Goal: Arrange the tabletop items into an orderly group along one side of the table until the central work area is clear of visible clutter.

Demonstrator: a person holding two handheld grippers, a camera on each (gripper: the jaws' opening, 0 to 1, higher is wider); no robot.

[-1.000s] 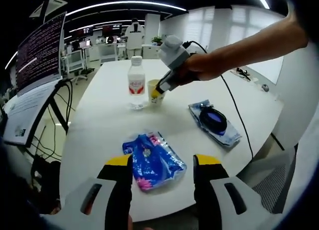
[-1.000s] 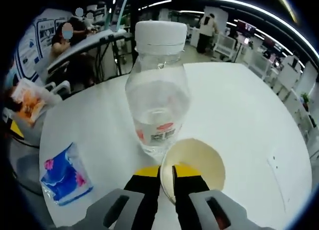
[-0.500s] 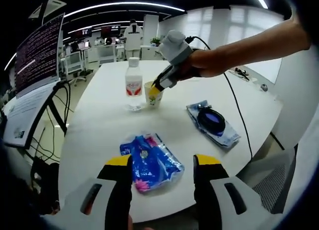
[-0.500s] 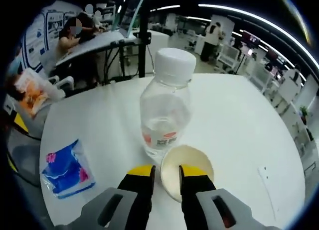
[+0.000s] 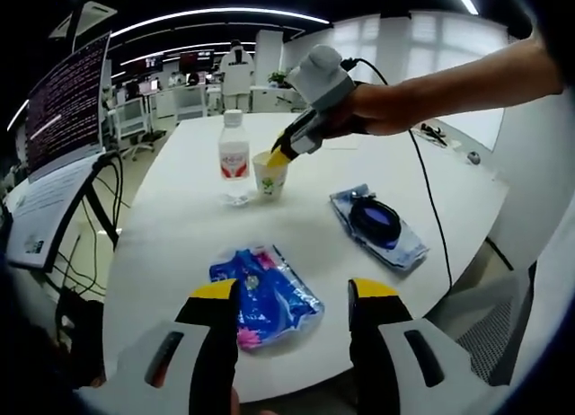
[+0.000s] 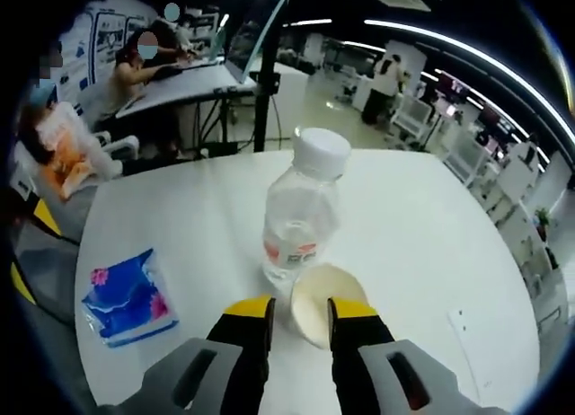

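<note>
A clear water bottle (image 5: 234, 157) with a white cap stands on the round white table (image 5: 180, 226), and a paper cup (image 5: 269, 175) stands upright right next to it. My right gripper (image 5: 280, 154), held by a hand, hovers just over the cup's rim. In the right gripper view that gripper (image 6: 301, 309) is open, with the cup (image 6: 314, 305) just past its tips and the bottle (image 6: 301, 219) behind. A blue flowered packet (image 5: 263, 294) lies flat in front of my open left gripper (image 5: 294, 292). A blue pouch with a dark round item (image 5: 377, 225) lies to the right.
A large monitor (image 5: 70, 99) on a stand with hanging cables stands left of the table. A black cable (image 5: 427, 199) trails from the right gripper across the table. Small items (image 5: 440, 132) lie at the far right. People sit at desks (image 6: 171, 69) beyond.
My right gripper has opened off the cup's rim and drawn back, leaving the cup beside the bottle. The left gripper has stayed open over the blue packet.
</note>
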